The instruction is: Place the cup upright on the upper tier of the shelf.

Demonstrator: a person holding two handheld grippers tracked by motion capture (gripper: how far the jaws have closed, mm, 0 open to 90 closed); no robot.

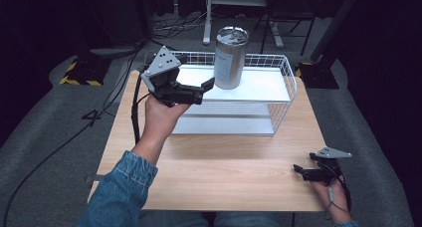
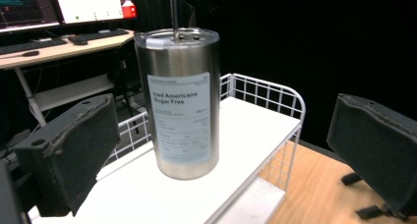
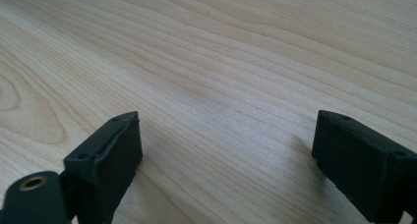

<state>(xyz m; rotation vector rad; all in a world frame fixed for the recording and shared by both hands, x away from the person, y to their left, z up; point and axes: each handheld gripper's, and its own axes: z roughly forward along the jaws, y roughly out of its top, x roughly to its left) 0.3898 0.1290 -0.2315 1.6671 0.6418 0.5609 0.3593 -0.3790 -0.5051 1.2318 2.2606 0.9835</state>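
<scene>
We've got the steel tumbler (image 1: 231, 57) standing upright on the top shelf of the white wire rack (image 1: 278, 95), toward the back of that shelf, its lid on and its white label facing us. From the left gripper view the label on the tumbler (image 2: 179, 116) reads "Iced Americano Sugar Free".

Our left gripper (image 1: 206, 85) is held up just in front and to the left of the tumbler, its jaws wide apart and clamped on nothing; one tip sits right by the tumbler's lower wall, though we can't tell if it touches. In its own view the left gripper (image 2: 221, 155) frames the tumbler between its two black pads, with open gaps on both sides.

Well away from the tumbler, at the near right corner of the table (image 1: 224, 172), our right gripper (image 1: 301, 171) rests low on the wood. Its own view shows the right gripper (image 3: 226, 150) with jaws apart over bare wood grain.
</scene>
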